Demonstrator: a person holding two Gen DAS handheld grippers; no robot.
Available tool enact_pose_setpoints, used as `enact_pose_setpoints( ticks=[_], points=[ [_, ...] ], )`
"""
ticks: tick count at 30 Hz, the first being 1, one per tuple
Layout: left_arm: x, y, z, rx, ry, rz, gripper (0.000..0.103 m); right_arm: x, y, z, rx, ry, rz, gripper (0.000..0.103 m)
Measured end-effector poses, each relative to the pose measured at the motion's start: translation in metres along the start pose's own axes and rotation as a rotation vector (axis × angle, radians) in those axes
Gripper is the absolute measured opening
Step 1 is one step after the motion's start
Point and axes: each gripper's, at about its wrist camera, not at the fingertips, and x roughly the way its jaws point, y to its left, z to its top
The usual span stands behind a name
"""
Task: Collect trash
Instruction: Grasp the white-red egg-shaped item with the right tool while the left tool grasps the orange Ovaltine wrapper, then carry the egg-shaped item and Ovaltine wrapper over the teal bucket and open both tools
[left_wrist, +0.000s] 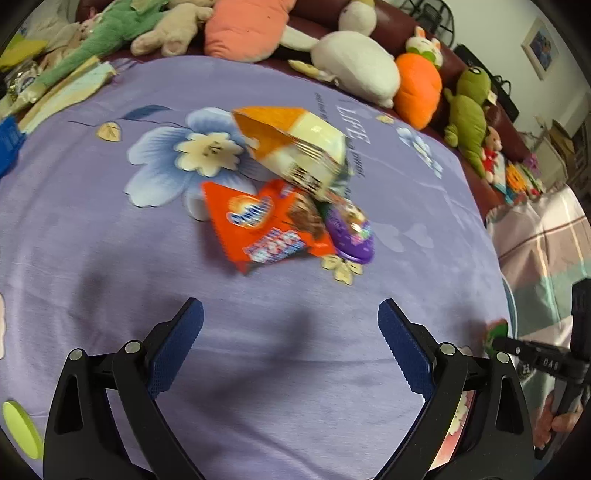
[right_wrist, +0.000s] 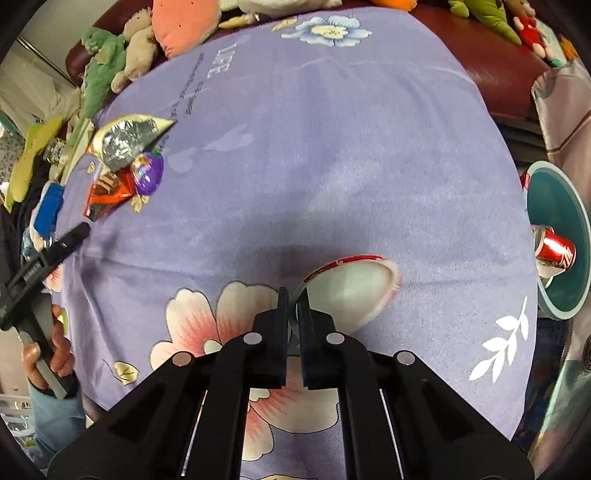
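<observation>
Left wrist view
- Left claw state: my left claw (left_wrist: 290, 314) is spread wide, with nothing between the blue pads (left_wrist: 177, 347).
- Trash location: a pile lies ahead of the claw, well apart from it, on the purple cloth (left_wrist: 110, 266): an orange-and-cream bag (left_wrist: 295, 147), a red wrapper (left_wrist: 258, 225) and a purple packet (left_wrist: 351, 232), overlapping one another.
- Risk: the picture is smeared, so I judge that closing now would miss. The three pieces overlap, so a pinch on one may drag or scatter the others.
- Surroundings: stuffed toys (left_wrist: 354, 66) line the far edge of the cloth. They do not block the pile.
- Right side: my right claw (left_wrist: 498, 341) shows at the cloth's right edge, next to something red and green I cannot identify.

Right wrist view
- Right claw state: my right claw is pressed together on the rim of a paper cup (right_wrist: 351, 288) that lies on its side on the cloth.
- Risk: the grip takes only the thin rim, off to one side. I judge the cup may fold, pivot or slip out when lifted.
- Bin location: a teal bin (right_wrist: 569, 258) stands off the cloth's right edge, and a red can (right_wrist: 554, 251) is already inside.
- Obstruction: nothing lies between cup and bin. The bin mouth is partly filled by the can.
- Remaining trash: the wrapper pile sits far left, near my left claw's black arm and the hand (right_wrist: 51, 354) holding it.
</observation>
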Motion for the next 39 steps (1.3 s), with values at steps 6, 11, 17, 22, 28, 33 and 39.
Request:
enact_pose_setpoints(
  ticks=[6,11,17,22,28,33,39],
  points=[
    [0.001,-0.021,0.006,0.057,-0.025,0.013,0.095,-0.003,0.000,0.010,-0.005,-0.022,0.006,0.005],
    [-0.009,0.002,0.021,-0.003,-0.076,0.044,0.095,-0.005,0.009,0.014,-0.029,-0.031,0.039,0.004],
    [0.004,0.030,0.048,-0.052,-0.058,0.091,0.095,0.003,0.013,0.021,-0.043,-0.019,0.054,0.004],
    [0.030,0.023,0.053,-0.030,-0.002,0.053,0.092,0.007,0.012,0.022,-0.039,-0.006,0.057,0.004],
    [0.041,0.007,0.041,0.025,-0.007,0.118,0.029,0.005,0.006,0.023,-0.038,-0.011,0.050,0.004],
    [0.027,0.004,0.035,0.015,-0.031,0.133,0.028,0.003,0.004,0.021,-0.045,-0.013,0.057,0.004],
    [0.007,-0.019,0.016,0.055,-0.041,0.130,0.028,-0.010,-0.004,0.017,-0.047,-0.040,0.069,0.004]
  ],
)
